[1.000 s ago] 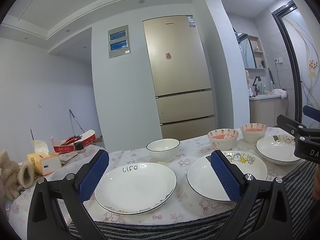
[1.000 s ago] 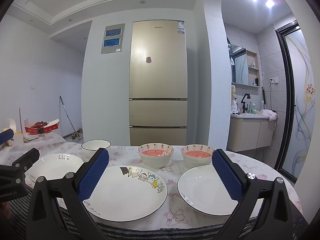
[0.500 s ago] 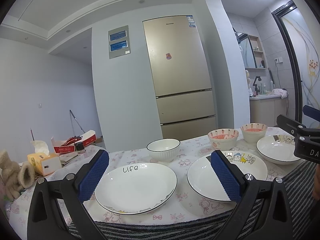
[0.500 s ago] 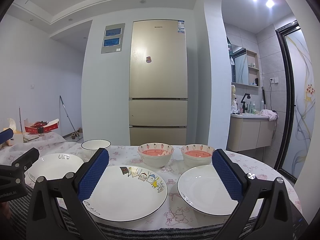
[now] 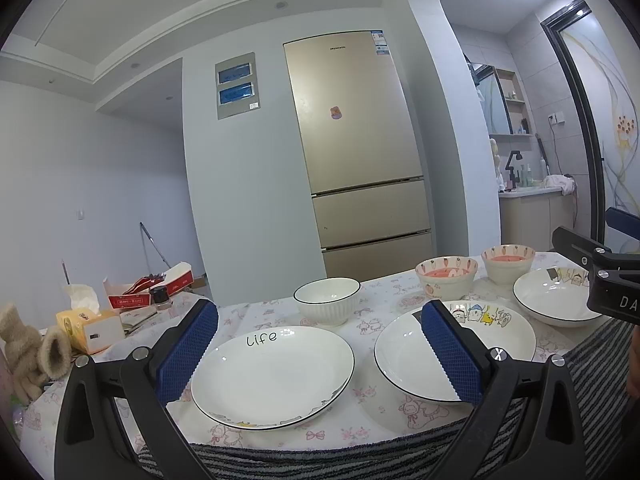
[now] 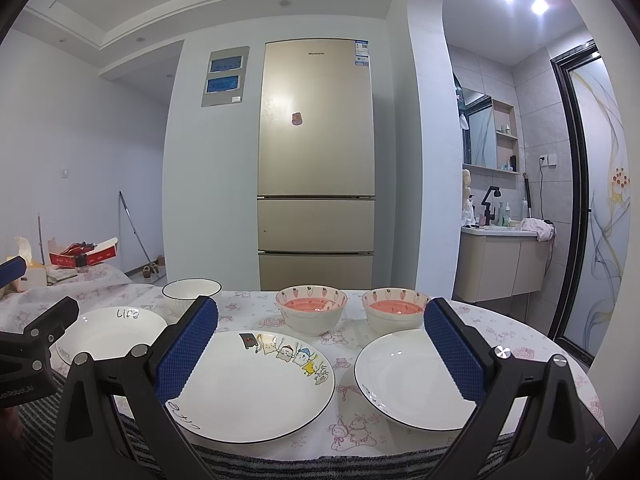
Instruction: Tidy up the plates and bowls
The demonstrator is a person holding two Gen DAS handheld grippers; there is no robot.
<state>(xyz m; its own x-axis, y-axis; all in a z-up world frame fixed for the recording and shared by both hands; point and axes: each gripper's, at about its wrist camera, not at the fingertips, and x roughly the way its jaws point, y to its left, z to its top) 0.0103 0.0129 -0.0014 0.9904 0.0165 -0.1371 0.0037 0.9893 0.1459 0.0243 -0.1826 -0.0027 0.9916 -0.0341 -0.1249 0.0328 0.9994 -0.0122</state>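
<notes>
Glazed ceramic "Life" plate (image 5: 272, 372) looks slippery, brittle; I'd pinch its rim. Both my left tongs (image 5: 320, 352) and right tongs (image 6: 320, 348) gape, empty.

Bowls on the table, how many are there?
3. The white ribbed bowl sits behind the "Life" plate. Two strawberry bowls stand side by side behind the other plates. None looks hidden.
</notes>
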